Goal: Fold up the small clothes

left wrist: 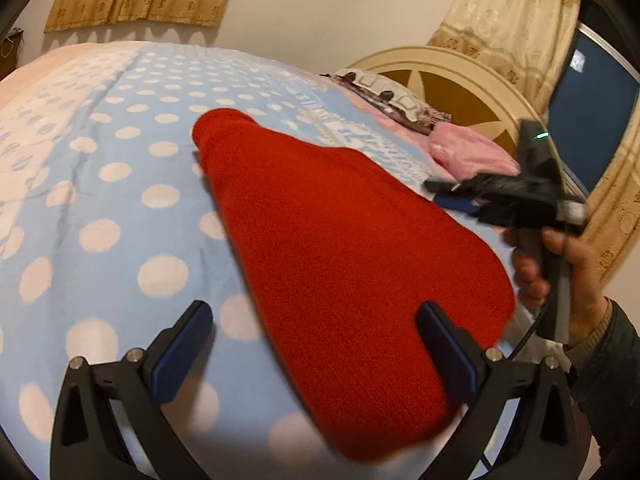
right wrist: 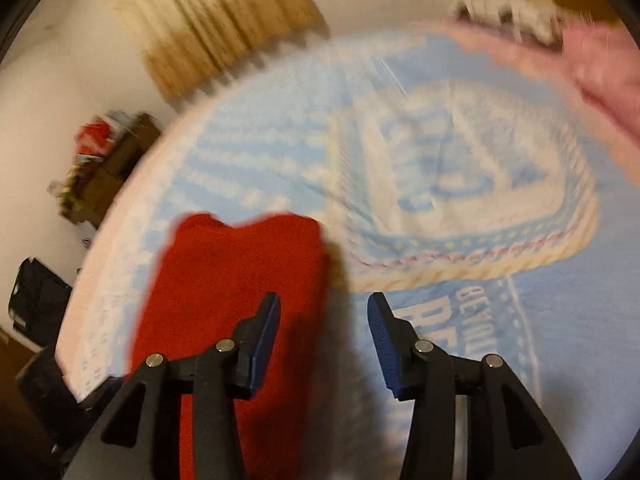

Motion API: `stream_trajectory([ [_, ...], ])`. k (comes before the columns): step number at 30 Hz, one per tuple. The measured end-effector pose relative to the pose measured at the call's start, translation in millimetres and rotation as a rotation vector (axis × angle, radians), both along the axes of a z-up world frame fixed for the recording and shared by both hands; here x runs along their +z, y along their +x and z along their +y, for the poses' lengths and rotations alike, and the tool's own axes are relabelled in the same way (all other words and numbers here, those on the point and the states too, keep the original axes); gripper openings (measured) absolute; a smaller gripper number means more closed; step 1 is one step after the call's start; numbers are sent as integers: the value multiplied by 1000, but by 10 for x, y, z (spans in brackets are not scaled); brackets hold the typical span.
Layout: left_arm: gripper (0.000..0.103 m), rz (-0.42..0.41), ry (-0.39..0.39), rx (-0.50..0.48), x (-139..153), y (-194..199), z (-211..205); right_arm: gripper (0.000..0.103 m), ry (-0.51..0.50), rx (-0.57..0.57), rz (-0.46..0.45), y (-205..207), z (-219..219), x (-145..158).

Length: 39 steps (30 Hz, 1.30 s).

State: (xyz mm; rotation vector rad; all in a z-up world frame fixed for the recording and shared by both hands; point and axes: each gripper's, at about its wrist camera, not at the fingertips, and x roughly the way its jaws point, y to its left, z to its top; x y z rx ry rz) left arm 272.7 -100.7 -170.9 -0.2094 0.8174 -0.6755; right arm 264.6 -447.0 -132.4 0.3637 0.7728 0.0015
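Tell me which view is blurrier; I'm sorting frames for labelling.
Right wrist view: heavy motion smear across the bedspread and curtain; only the gripper's fingers stay sharp. Left wrist view: mostly crisp, though the red garment blurs at its near edge.

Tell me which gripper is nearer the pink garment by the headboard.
Right. The right gripper hangs open just before the pink garment; the left gripper sits back, open over the red garment's near end.

Your right-wrist view is smearing the bedspread (right wrist: 460, 168) and curtain (right wrist: 208, 28) beyond the red garment (right wrist: 224, 280). That garment's near end is running off the bottom edge, and the clutter (right wrist: 104, 160) left of it is staying unreadable.
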Motion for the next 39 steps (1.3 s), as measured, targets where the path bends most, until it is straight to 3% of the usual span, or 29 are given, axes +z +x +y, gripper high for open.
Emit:
stream_trajectory([
  [3,103,-8,36,-17,-22,-86,-54,47,-24,179,-96,-437,420,212],
  [6,103,7,87,-27,-55,-45,-153,47,-57,340,-40,-644,750,27],
  [8,103,5,122,-39,-60,-44,-217,47,-115,328,71,-631,794,-283],
  [10,103,-9,159,-60,-44,-82,-272,47,-105,306,25,-678,699,-343],
  [12,103,-36,182,-58,27,-132,-276,47,-28,297,24,-670,598,-281],
  [14,103,-55,151,-58,121,-156,-198,47,8,298,-24,-684,557,-150],
  [15,103,-55,128,-53,154,-147,-152,55,15,297,-39,-684,507,-112],
  [16,103,-50,110,-41,177,-127,-112,75,32,288,-48,-640,425,-67],
  [18,103,-20,63,-5,206,-10,-27,83,75,249,-54,-524,291,-15],
  [23,103,82,24,35,69,231,-57,84,295,147,-16,-125,-212,-115],
  [27,103,103,29,23,-44,233,-154,84,324,117,25,186,-351,-327],
  [33,103,85,20,12,-87,206,-173,84,397,160,93,531,-404,-591],
  [39,103,76,21,4,-83,204,-183,84,393,187,86,688,-282,-620],
])
